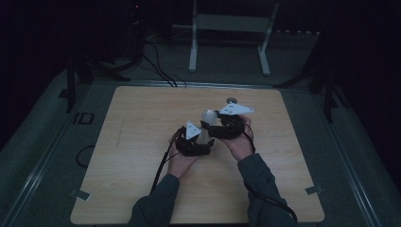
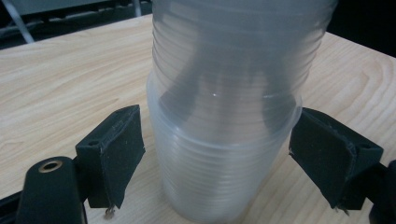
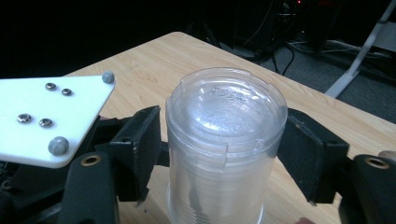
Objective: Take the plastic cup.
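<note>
A stack of clear plastic cups (image 3: 226,140) stands upside down near the middle of the wooden table (image 1: 142,142), long axis vertical, bases up. The left gripper (image 2: 219,149) flanks its lower cups, right pad touching. The right gripper (image 3: 224,144) brackets the top, pads slightly apart

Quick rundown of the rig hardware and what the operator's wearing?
Both handheld grippers, left gripper and right gripper, have black bodies and blocky black jaws with brass-coloured pivot holes. Each carries a pale three-cornered plate on top, fixed with small screws and grey knobs at its corners. A black cable trails from each. The person wears dark grey-green long sleeves.
</note>
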### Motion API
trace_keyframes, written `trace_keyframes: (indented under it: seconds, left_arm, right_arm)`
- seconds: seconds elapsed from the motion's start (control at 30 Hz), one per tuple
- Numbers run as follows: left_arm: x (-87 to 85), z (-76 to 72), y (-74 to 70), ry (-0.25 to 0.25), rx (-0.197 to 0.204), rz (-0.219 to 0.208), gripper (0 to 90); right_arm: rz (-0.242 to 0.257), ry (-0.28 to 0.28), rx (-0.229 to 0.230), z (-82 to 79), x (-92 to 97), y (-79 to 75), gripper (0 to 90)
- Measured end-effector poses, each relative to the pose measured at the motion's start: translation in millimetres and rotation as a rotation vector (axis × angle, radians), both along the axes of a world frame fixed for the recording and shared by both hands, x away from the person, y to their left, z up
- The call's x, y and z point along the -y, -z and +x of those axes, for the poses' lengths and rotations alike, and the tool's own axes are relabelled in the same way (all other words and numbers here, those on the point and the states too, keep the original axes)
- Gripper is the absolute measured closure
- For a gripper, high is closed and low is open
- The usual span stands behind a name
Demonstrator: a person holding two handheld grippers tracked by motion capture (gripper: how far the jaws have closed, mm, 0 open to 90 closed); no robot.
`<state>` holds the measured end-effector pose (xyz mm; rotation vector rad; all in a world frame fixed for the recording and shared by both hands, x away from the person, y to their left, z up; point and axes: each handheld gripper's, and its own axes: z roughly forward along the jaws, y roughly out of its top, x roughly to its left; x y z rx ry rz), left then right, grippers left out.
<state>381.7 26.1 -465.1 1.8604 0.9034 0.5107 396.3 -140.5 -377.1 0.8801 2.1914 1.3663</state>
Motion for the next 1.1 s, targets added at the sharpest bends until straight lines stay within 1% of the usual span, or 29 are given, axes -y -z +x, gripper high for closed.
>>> trace_keyframes:
  seconds: [0.17,0.3,0.67,0.77,0.93,1.1]
  left_arm:
    - [3.8,1.3,0.3,-0.008,0.017,-0.007,17.9]
    - [6.9,2.6,1.5,-0.013,0.022,0.007,19.5]
    - [7.2,3.0,2.2,-0.02,0.027,0.009,20.9]
    - [7.5,2.9,2.4,-0.021,0.029,0.008,20.9]
    - [8.8,2.2,2.5,-0.02,0.037,0.02,21.1]
    - [8.2,2.5,2.6,-0.019,0.037,0.018,21.1]
  right_arm:
    - [0.009,0.002,-0.009,0.3,1.4,0.2,36.4]
    - [0.021,0.0,-0.02,1.1,2.9,-0.1,37.7]
    - [0.025,0.004,-0.008,1.3,1.4,-1.7,38.1]
    - [0.023,0.001,-0.01,2.2,0.9,-2.0,37.1]
    - [0.02,-0.003,-0.015,4.5,-1.4,-3.3,35.2]
    - [0.01,-0.004,-0.013,6.4,-3.4,-3.5,38.3]
